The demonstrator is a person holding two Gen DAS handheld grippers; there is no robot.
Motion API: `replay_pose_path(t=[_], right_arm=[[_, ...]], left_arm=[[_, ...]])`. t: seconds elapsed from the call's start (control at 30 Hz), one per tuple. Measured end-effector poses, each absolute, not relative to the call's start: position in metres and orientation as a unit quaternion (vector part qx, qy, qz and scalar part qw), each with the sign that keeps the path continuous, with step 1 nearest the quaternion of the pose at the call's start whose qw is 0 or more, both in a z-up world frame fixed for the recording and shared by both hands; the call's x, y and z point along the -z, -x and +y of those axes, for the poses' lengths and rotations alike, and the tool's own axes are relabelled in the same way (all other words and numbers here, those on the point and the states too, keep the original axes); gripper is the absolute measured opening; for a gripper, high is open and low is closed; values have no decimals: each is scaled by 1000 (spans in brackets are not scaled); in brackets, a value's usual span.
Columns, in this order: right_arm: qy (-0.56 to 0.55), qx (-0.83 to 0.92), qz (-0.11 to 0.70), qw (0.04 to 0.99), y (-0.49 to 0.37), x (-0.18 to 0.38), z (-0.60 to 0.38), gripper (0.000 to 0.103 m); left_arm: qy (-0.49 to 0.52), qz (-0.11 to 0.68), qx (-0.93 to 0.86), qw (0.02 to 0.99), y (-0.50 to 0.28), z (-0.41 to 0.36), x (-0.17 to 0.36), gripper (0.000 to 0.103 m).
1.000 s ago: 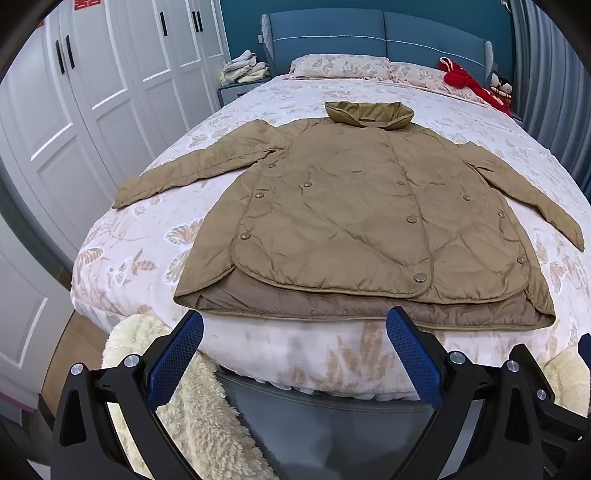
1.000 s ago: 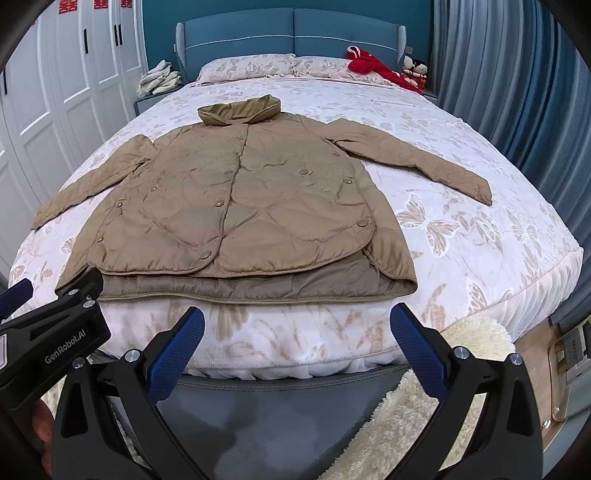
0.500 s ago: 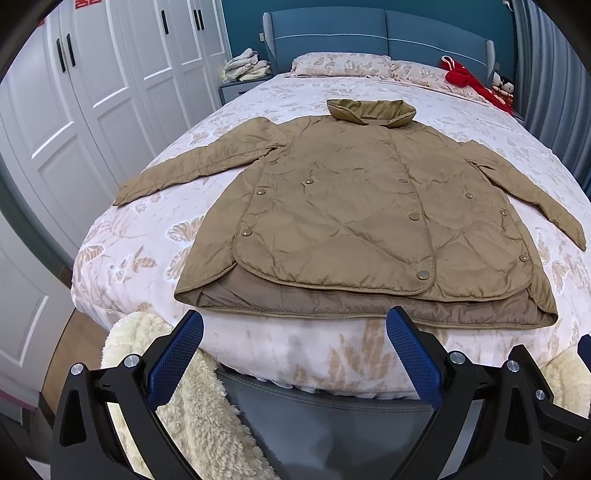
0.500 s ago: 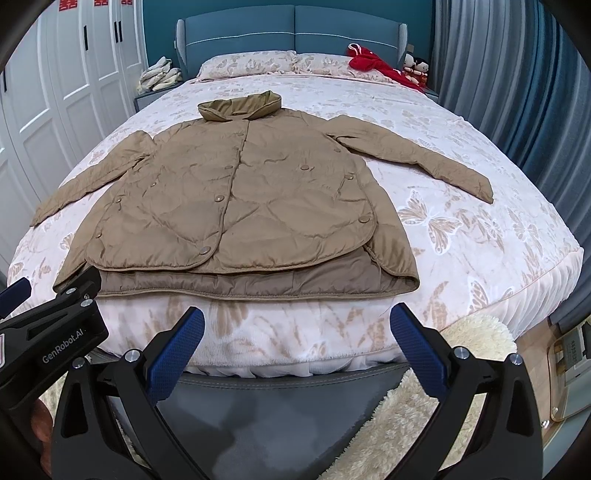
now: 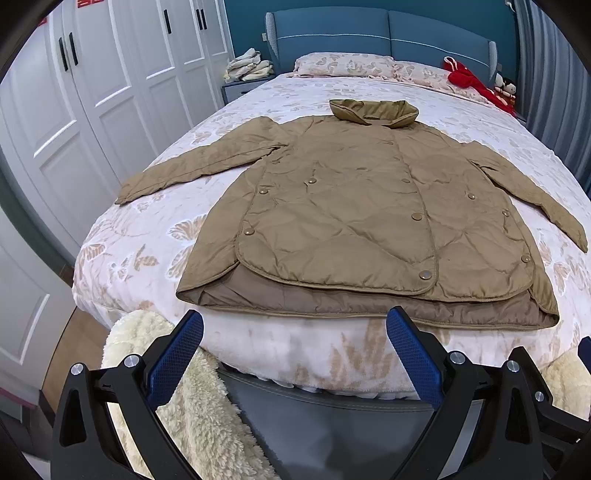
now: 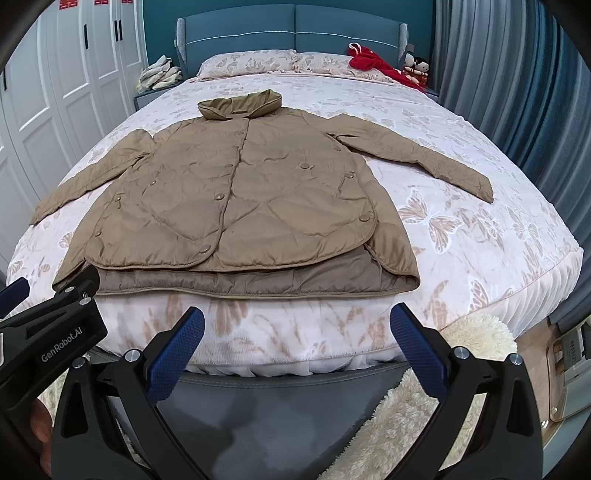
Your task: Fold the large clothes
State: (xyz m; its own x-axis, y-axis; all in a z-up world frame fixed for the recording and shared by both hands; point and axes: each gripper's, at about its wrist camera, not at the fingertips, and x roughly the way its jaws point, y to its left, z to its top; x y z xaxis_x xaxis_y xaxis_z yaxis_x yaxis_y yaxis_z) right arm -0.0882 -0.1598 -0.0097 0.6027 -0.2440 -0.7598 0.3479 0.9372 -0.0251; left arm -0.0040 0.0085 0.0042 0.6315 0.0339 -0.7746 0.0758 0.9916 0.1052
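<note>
Left gripper (image 5: 293, 334): blue pads spread wide, nothing between them; held off the foot of the bed, short of the jacket hem
Right gripper (image 6: 295, 332): likewise wide apart and unloaded; beside its partner
Bed (image 6: 480, 236): floral cover; blue headboard (image 6: 295, 26) behind
Room: white wardrobe (image 5: 92, 110) on the left; blue curtains (image 6: 517, 92) on the right; fleecy rug (image 5: 192, 406) below
Edges: bare cover flanks both sleeves
Jacket (image 5: 369, 214): tan, quilted, buttoned; flat, front up, sleeves spread, collar toward the pillows (image 6: 258, 61)

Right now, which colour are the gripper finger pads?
Blue pads, clearest in the right wrist view.
</note>
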Motion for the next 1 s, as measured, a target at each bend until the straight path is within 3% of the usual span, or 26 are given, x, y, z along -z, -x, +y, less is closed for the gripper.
replay_pose_path(t=[1.0], right_arm=[[-59,163,418,892,85,8,-160,98]], left_arm=[[-63,425,2,903,4,13,-3,97]])
